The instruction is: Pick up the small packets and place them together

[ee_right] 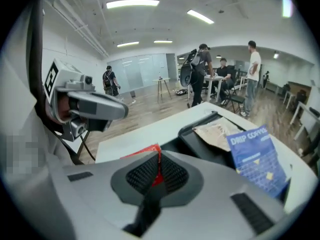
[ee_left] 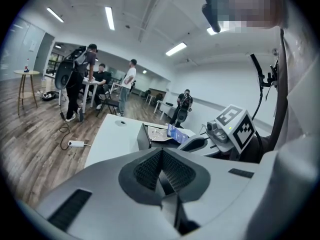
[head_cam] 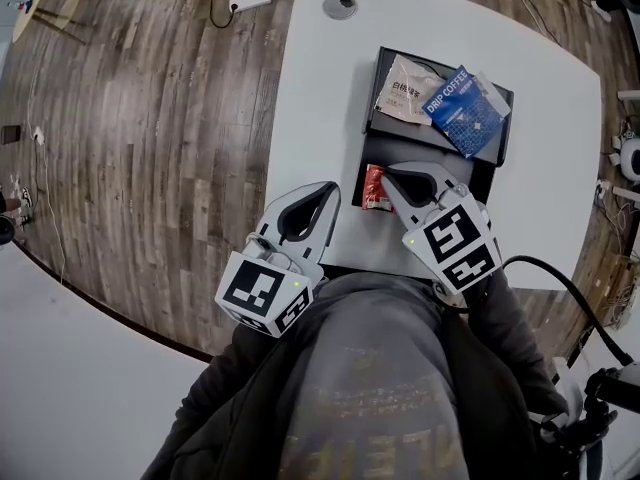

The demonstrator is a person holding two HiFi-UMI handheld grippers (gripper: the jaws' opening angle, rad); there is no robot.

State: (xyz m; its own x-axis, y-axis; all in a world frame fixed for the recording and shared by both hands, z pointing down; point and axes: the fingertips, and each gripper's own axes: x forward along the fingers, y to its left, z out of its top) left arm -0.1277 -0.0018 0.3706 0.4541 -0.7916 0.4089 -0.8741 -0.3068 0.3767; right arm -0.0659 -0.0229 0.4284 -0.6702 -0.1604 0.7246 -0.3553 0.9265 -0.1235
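Left gripper [head_cam: 322, 196]: jaws pressed together with nothing between them, over the near edge of the white table [head_cam: 310, 88].
Right gripper [head_cam: 393, 178]: jaws pinched on a small red packet [head_cam: 374, 188].
Red packet: in the right gripper's jaws, at the left side of the near black tray [head_cam: 482, 175].
Far black tray [head_cam: 376, 93]: carries a beige packet [head_cam: 405, 90] and a blue "DRIP COFFEE" packet [head_cam: 465, 108], the two touching.
Wood floor [head_cam: 150, 118]: a white power strip [head_cam: 250, 0] lies beyond the table.

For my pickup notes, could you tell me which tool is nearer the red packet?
Right: the right tool is clamped on the red packet; the left tool sits shut and empty to its left.
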